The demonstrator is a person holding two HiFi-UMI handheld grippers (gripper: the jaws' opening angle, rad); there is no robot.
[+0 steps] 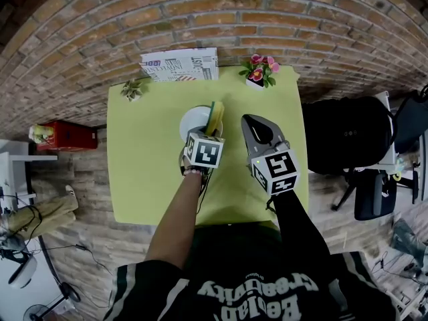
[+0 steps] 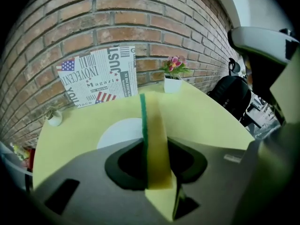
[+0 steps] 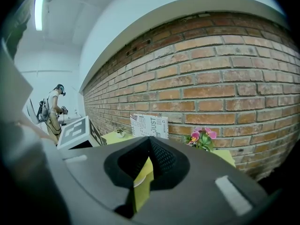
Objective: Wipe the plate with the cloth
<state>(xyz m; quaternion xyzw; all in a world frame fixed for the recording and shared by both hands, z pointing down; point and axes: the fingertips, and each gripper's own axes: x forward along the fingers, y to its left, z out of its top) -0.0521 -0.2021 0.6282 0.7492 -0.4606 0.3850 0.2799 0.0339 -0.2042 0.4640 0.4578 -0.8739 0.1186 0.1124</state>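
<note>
While our left gripper point(image 1: 209, 131) is clamped tight on the cloth point(image 1: 215, 116) (honestly more a yellow sponge with a green scrub side), it holds it on edge over the right rim of the white plate point(image 1: 192, 121), which sits mid-table point(image 1: 144, 172) toward the far edge. We'd say the grabbing is done and the actual wiping is what's left; we can't tell if cloth touches plate. Our right gripper point(image 1: 251, 122) hovers just right of the plate, jaws closed on nothing. Only readable writing: the newsprint box point(image 1: 179, 65) at the far edge, "JUST" and "Magazi".
</note>
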